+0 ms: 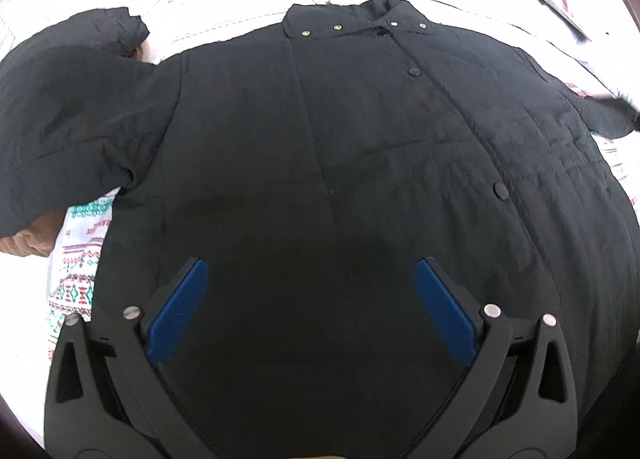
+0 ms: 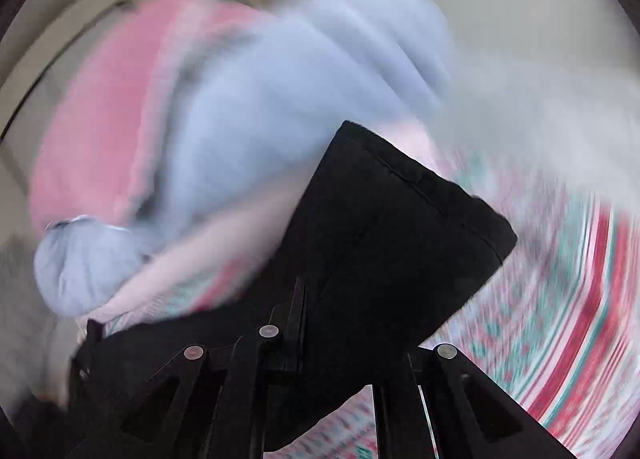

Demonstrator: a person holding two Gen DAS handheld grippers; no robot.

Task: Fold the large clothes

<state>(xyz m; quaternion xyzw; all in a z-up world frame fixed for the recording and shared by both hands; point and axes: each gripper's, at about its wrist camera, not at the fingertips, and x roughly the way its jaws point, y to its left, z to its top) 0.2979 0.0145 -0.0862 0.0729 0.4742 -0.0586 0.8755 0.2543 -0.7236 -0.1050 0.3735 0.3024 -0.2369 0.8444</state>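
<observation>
1. Black padded fabric fills the near scene: the coat (image 1: 340, 147) lies front-up and spread flat on the patterned sheet (image 1: 80, 251), collar at the far end. The left gripper (image 1: 311, 291) hangs over its near hem with the blue pads (image 1: 180, 311) wide apart, holding nothing. Judged risk: closed here, on the flat middle of the panel, it would pinch only the top layer, and a lift would pull the front away from the back instead of folding both.

2. Black cloth also rises between the fingers of the right gripper (image 2: 340, 343). This looks like the cuff (image 2: 404, 227) of the coat's right sleeve, clamped, though the pads themselves are hidden behind it. The whole view is smeared, which suggests a fast swing. The grip seems to sit close to the sleeve's end, so slick fabric could slip out partway.

3. Left of the body, the left sleeve (image 1: 68, 107) lies bunched and doubled on itself. Folding the body over it as it lies would trap a lump.

4. Snaps (image 1: 500, 190) run down the placket. Dragging a sleeve across them may snag it.

5. Farther off, a pale blue garment (image 2: 280, 107) and a pink one (image 2: 100, 111) lie just beyond the collar. A wide swing of the sleeve could catch them.
</observation>
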